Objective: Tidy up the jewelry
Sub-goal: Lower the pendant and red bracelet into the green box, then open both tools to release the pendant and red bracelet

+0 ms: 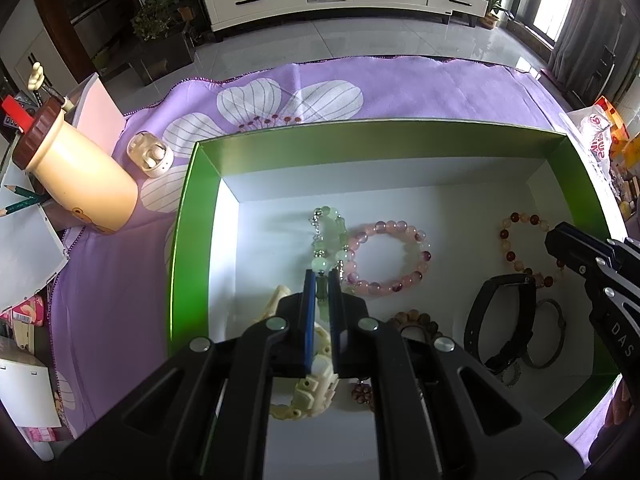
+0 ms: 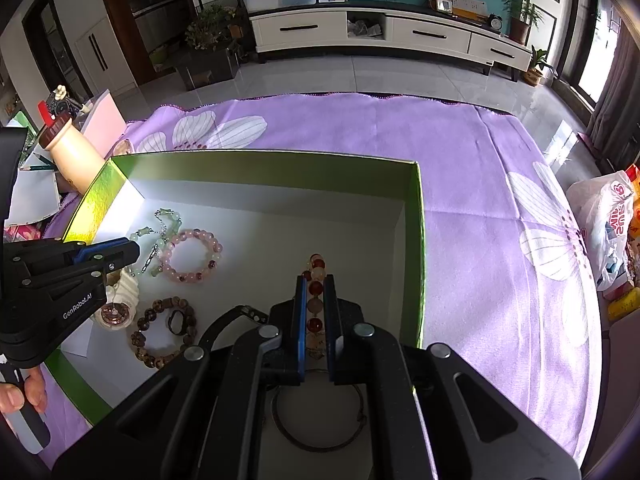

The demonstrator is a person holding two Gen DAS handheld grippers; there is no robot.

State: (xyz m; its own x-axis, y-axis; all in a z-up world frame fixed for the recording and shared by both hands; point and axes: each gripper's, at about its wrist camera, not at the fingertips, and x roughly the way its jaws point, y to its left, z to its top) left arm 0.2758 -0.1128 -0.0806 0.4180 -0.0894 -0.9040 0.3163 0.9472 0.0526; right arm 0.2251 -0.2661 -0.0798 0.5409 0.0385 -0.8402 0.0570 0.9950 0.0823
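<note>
The right hand-held gripper (image 2: 316, 308) is squeezed on the red bead bracelet (image 2: 315, 280), the left hand-held gripper (image 1: 322, 296) on the green bead string (image 1: 328, 232), both ready to lift inside the green box (image 2: 418, 240).

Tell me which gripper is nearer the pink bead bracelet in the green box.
Left. The left gripper is just beside the pink bead bracelet, over the pale green strand next to it. The right gripper is farther off, over the red-and-cream bead bracelet.

Bare white floor is lying open along the far side of the green box (image 2: 418, 240), while bracelets (image 2: 192, 256) are crowding the near half.
</note>
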